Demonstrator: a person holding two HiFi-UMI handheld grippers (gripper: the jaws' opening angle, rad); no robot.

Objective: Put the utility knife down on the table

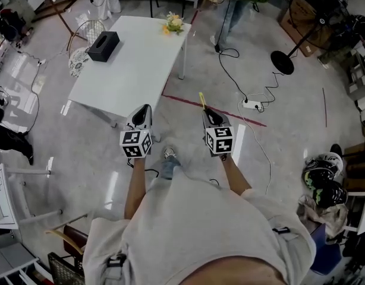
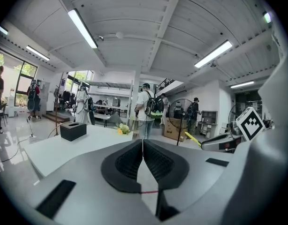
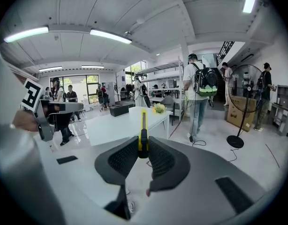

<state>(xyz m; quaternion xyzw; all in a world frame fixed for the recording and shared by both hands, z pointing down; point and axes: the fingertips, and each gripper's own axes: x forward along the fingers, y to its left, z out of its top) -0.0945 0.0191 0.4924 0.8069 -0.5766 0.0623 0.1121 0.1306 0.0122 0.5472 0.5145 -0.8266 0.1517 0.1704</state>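
Yellow with a black slider, the knife (image 3: pixel 143 125) is pinched between the right gripper's (image 3: pixel 143 149) jaws, which are closed tight on its rear end. Its long axis runs straight out along the jaws, with the tip forward and away from the person, aimed at the table (image 3: pixel 117 128). How much handle is buried between the pads can't be seen.

Over to the head view: only a thin yellow sliver pokes past the jaws. It is in the air above the floor, off the table's right side and not touching it. That view gives position but loses the slider and body that the right gripper view shows plainly. Whether any blade is out is too small to tell in either.

Left gripper (image 2: pixel 143 149) now: the jaws are pressed together with nothing between them. It is level with the right one, its tip at the table's near edge in the head view.

Further out on the table, a black box (image 1: pixel 103 46) sits toward the left and flowers (image 1: pixel 173 22) sit at the far edge. People stand beyond, too distant to make out much.
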